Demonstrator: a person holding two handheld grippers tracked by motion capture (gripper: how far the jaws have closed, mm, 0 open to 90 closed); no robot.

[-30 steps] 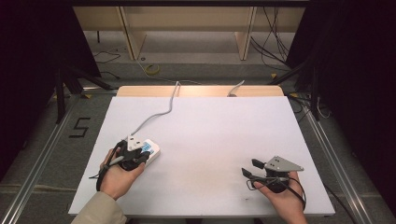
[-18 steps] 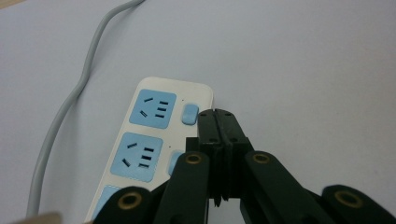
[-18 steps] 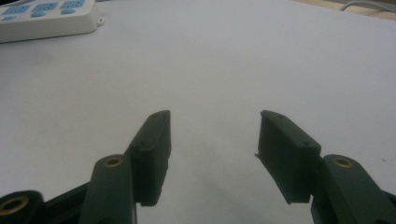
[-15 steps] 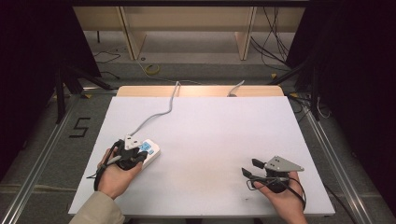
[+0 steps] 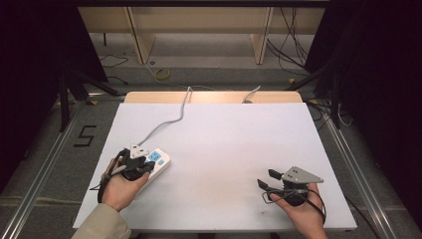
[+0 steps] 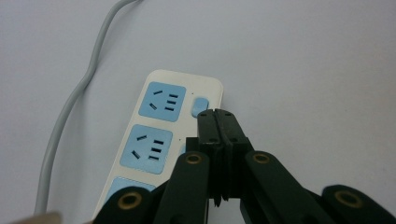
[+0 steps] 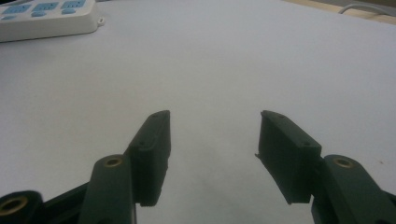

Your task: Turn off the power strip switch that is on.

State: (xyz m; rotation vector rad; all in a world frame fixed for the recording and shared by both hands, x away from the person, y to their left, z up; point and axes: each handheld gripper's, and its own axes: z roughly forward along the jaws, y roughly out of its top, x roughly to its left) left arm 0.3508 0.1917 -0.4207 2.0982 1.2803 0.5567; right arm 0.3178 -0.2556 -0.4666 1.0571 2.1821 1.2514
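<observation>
Hovering over the power strip [image 6: 161, 140] with left gripper [image 6: 217, 116] fingers pressed together, nothing between them, tips just beside the small blue switch [image 6: 201, 105] at the strip's end. Strip lying flat near the left front of the white tabletop [image 5: 229, 144], grey cord [image 5: 166, 122] trailing toward the far edge. Resting well apart at the right front, right gripper [image 7: 214, 135] fingers spread wide, empty.
</observation>
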